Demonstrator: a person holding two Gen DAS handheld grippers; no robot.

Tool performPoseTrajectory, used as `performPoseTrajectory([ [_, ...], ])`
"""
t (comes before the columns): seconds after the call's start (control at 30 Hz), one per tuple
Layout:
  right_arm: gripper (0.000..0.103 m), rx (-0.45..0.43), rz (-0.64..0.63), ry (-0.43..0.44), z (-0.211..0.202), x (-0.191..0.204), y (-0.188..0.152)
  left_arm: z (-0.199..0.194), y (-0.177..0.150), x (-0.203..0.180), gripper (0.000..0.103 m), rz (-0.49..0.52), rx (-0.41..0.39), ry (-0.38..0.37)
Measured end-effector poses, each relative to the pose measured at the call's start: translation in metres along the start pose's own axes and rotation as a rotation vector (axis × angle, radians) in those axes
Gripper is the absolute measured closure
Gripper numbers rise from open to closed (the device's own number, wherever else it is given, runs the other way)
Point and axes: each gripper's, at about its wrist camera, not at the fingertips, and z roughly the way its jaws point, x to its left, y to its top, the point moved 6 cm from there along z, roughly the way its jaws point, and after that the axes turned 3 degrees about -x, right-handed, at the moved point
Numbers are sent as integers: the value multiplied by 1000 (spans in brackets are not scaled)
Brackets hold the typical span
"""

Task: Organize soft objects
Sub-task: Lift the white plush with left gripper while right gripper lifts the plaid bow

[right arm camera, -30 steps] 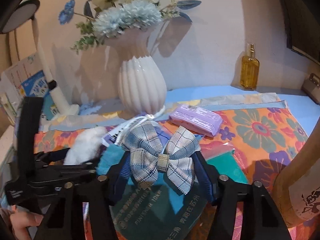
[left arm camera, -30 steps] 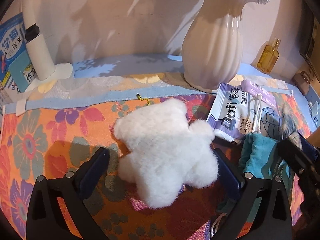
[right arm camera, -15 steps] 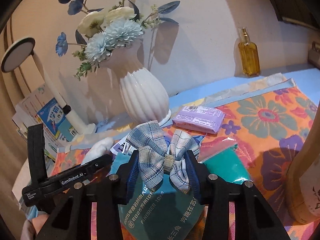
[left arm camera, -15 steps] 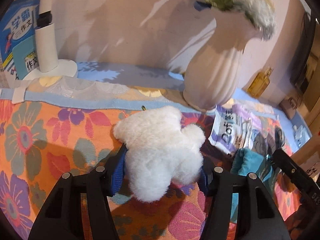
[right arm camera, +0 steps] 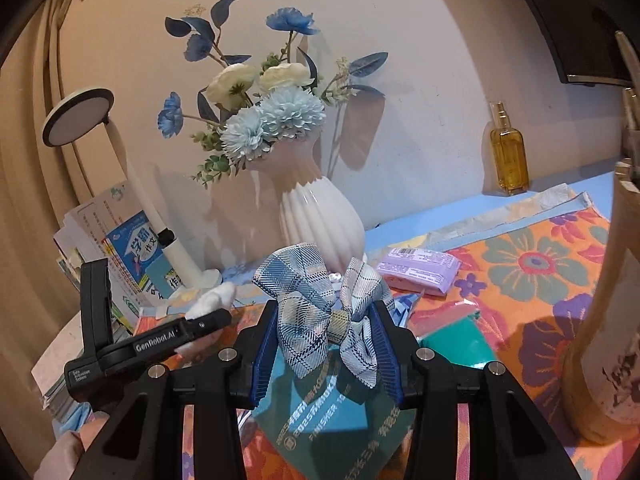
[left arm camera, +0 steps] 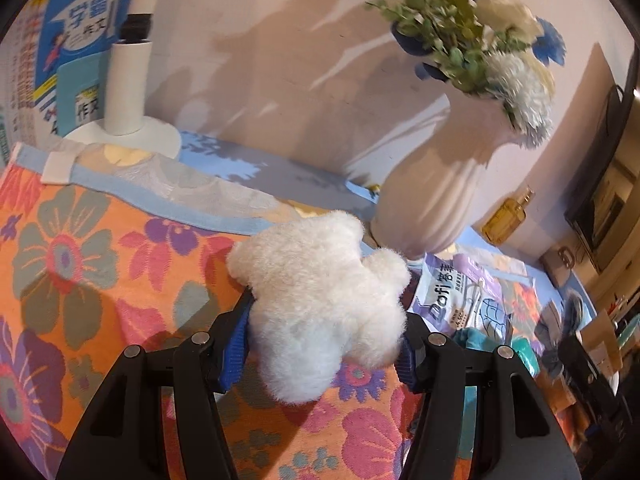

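My left gripper (left arm camera: pixel 324 332) is shut on a fluffy white plush toy (left arm camera: pixel 320 300) and holds it lifted above the flowered cloth (left arm camera: pixel 80 280). My right gripper (right arm camera: pixel 326 338) is shut on a blue plaid fabric bow (right arm camera: pixel 324 308) and holds it raised above a teal towel with printed text (right arm camera: pixel 332 436). The left gripper's body (right arm camera: pixel 132 344) and a bit of the plush (right arm camera: pixel 212 300) show at the left of the right wrist view.
A white ribbed vase with flowers (right arm camera: pixel 316 220) stands at the back. A lamp base (left arm camera: pixel 128 120) and books (left arm camera: pixel 80 40) are at the back left. A purple tissue pack (right arm camera: pixel 418 270), a Dofi packet (left arm camera: pixel 460 296), an amber bottle (right arm camera: pixel 508 152) and a wooden post (right arm camera: pixel 604 320) are nearby.
Both grippers closed on their objects and lifted them: the left on the plush, the right on the bow. Both views now sit higher over the table.
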Motion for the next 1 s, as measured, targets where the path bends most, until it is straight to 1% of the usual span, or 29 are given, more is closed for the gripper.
performPoseTrajectory([
  [0.03, 59, 12, 11, 4, -2, 0, -3, -1, -3, 2, 46, -3, 16, 13],
  [0.07, 59, 23, 27, 8, -6, 0, -8, 1, -10, 2, 46, -1, 63, 28],
  [0.1, 59, 26, 38, 13, -10, -1, -11, 1, -16, 2, 46, 4, 89, 37],
  [0.13, 59, 28, 57, 25, -16, -2, -14, -3, -21, 1, 46, 14, 90, 44],
  [0.2, 59, 27, 97, 43, -27, -4, -20, -19, -28, -4, 46, 42, 66, 49],
  [0.27, 59, 31, 131, 56, -35, -7, -26, -30, -39, -4, 46, 30, 75, 45],
  [0.4, 59, 31, 176, 94, -56, -4, -38, -54, -57, 4, 46, -10, 76, 62],
  [0.47, 59, 50, 186, 123, -64, 1, -44, -66, -66, 4, 46, -3, 88, 81],
  [0.53, 59, 86, 171, 147, -71, 10, -50, -75, -75, 2, 46, 22, 104, 117],
  [0.57, 59, 107, 163, 151, -71, 14, -52, -83, -82, 0, 46, 42, 122, 155],
  [0.63, 59, 163, 134, 147, -73, 23, -56, -93, -91, -1, 46, 46, 163, 187],
  [0.73, 59, 250, 90, 119, -78, 36, -57, -110, -94, -3, 46, -3, 197, 164],
  [0.8, 59, 303, 85, 91, -81, 39, -55, -118, -91, -5, 46, -15, 213, 165],
  [0.87, 59, 342, 118, 96, -85, 38, -52, -127, -87, -9, 46, -16, 215, 165],
  [1.0, 59, 382, 209, 140, -97, 32, -42, -144, -74, -24, 46, -7, 203, 152],
])
